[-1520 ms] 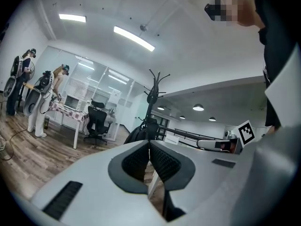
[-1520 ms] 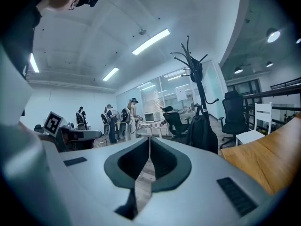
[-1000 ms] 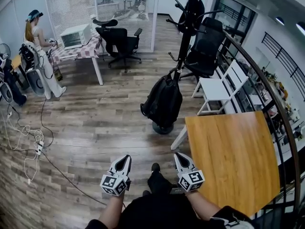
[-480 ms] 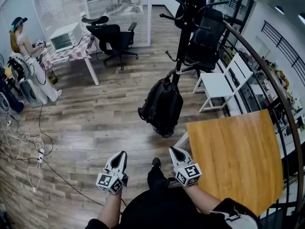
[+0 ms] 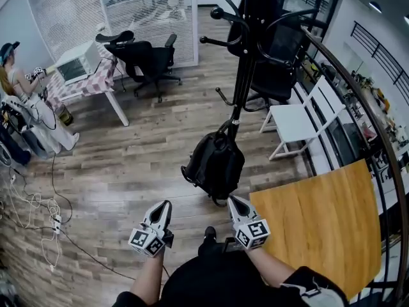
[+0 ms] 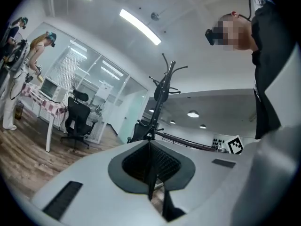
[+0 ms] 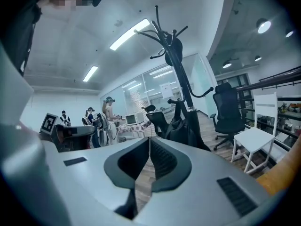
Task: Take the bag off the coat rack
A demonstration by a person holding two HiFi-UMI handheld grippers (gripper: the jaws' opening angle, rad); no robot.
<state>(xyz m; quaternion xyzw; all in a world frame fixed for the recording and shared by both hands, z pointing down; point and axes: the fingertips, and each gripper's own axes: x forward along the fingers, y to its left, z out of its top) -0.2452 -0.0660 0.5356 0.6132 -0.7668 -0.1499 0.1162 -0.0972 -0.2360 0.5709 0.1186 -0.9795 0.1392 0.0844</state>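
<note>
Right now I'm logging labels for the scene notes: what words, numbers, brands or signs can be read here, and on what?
No text can be read in any view.
Left gripper cube, right gripper cube: black-and-white square patterns only, no letters.
Sheet on the glass wall: too blurred to read.
Bag: no label shows.

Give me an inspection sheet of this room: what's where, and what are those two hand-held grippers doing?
Surface: wooden floor; wooden table at right.
Job's things: black bag hanging low on the coat rack, not yet taken.
Clutter: nothing seen.
Grippers: left gripper and right gripper both shut, empty, short of the bag.
Cables: white cables loose on the floor at left.
Surroundings: office chairs, white chair, desk with a person beside it, railing.
</note>
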